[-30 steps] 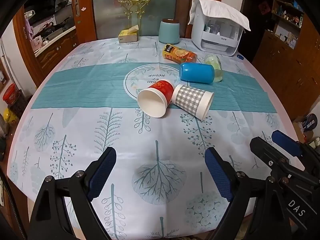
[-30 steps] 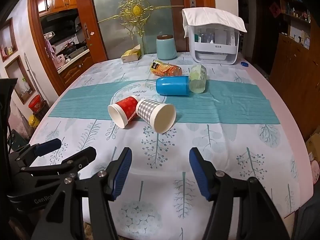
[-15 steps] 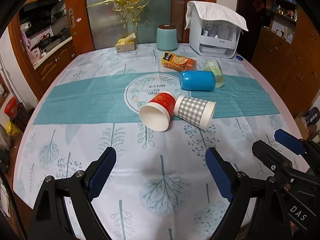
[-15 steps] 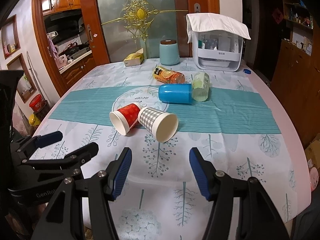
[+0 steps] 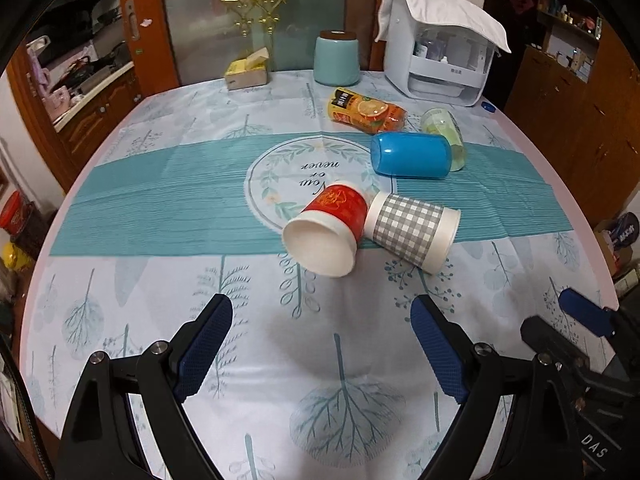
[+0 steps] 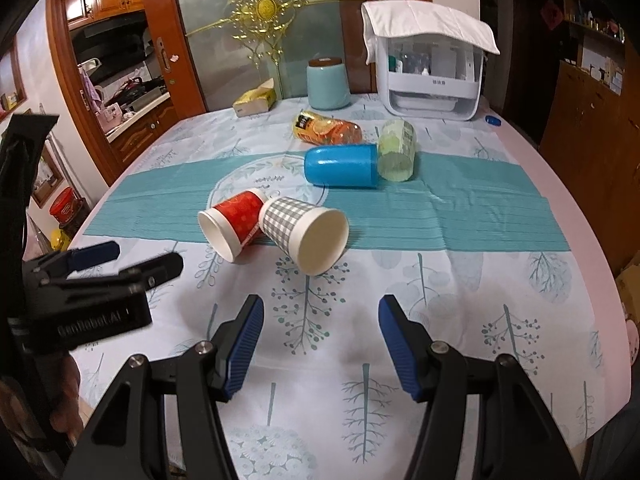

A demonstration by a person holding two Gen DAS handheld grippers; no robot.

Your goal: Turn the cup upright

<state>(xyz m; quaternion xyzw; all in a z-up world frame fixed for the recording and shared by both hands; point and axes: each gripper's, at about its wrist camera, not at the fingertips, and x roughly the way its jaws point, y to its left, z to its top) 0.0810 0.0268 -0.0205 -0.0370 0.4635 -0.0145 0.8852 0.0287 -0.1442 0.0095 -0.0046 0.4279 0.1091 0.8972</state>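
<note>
Several cups lie on their sides in the middle of the table. A red paper cup (image 5: 329, 228) (image 6: 236, 224) has its mouth toward me, touching a grey checked paper cup (image 5: 412, 226) (image 6: 308, 236). Behind them lie a blue cup (image 5: 410, 155) (image 6: 342, 166), a pale green cup (image 5: 446, 132) (image 6: 396, 152) and an orange printed cup (image 5: 366, 114) (image 6: 326, 130). My left gripper (image 5: 320, 344) is open and empty, short of the red cup. My right gripper (image 6: 320, 340) is open and empty, short of the checked cup.
A teal canister (image 5: 336, 58), a tissue box (image 5: 246, 70) and a white cloth-draped organizer (image 5: 440, 62) stand at the table's far edge. The other gripper shows at the right in the left wrist view (image 5: 580, 344) and at the left in the right wrist view (image 6: 92, 280).
Both grippers have moved forward toward the cups, which now look larger and nearer. Both stay open. No cup has moved.
</note>
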